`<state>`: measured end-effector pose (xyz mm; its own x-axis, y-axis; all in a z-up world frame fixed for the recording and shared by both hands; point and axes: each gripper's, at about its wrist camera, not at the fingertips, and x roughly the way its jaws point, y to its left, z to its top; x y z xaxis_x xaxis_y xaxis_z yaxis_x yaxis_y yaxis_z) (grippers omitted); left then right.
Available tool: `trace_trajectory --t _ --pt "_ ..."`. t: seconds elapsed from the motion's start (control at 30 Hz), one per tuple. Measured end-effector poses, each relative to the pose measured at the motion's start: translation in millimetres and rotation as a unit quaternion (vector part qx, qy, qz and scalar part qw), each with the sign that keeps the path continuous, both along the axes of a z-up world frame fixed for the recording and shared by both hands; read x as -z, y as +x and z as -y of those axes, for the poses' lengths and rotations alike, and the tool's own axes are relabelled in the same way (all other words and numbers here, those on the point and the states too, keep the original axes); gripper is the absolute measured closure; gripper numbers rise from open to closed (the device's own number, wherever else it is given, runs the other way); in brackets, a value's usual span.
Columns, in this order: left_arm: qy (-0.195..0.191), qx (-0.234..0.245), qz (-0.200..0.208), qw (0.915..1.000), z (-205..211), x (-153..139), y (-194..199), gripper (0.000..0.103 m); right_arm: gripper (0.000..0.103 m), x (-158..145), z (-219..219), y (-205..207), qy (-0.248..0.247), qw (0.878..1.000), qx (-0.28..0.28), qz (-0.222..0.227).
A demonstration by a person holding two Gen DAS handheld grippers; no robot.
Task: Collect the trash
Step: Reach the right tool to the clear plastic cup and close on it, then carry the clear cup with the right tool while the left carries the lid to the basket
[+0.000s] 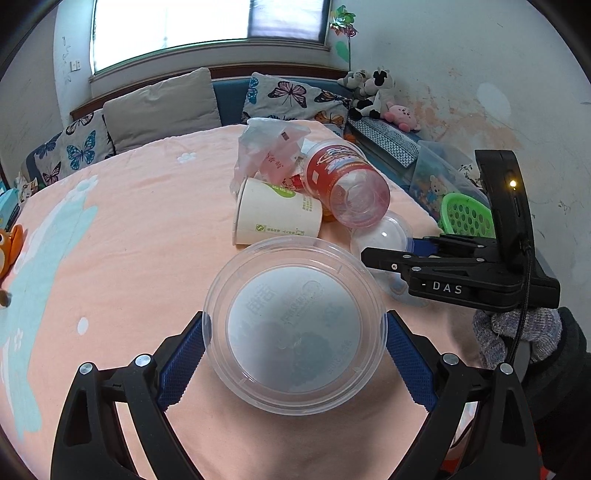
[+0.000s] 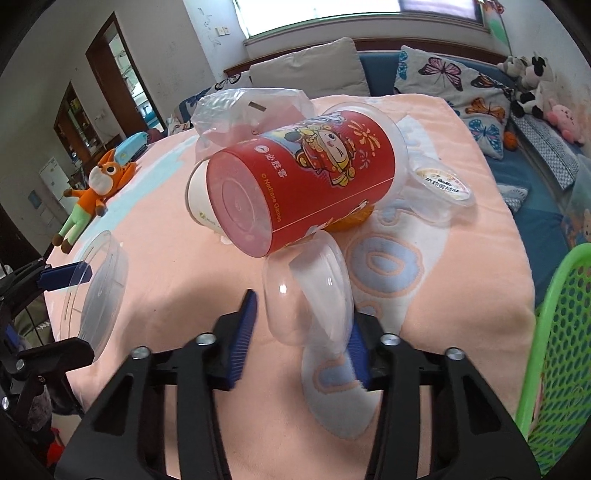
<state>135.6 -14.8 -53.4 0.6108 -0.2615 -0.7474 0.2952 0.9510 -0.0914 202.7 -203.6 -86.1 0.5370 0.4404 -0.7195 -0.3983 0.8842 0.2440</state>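
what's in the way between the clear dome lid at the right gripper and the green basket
Nothing visible. Only bare peach blanket lies between the clear dome lid and the green basket at the right edge. The red cup lies beyond the lid, off that path.

A home living room. A sofa (image 1: 229,96) under a window (image 1: 207,22) carries butterfly-print cushions (image 2: 443,74) and plush cows (image 1: 373,88); a peach blanket (image 1: 147,221) covers the table, an orange plush toy (image 2: 96,184) lies on it, and scribbled walls surround them.
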Motion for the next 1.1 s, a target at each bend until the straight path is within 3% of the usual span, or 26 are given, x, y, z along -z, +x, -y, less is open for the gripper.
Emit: trace_trajectory --t 0.33,1.1 --pt "0.001 0.017 0.002 0.9998 14.9 -4.1 -1.0 0.013 0.067 -9.7 13.4 -21.2 0.004 1.000 0.003 0.011" --pt "0.002 0.078 0.009 0.9969 59.1 -13.1 -0.1 0.013 0.069 -22.1 83.1 -76.9 0.005 0.997 0.069 0.024"
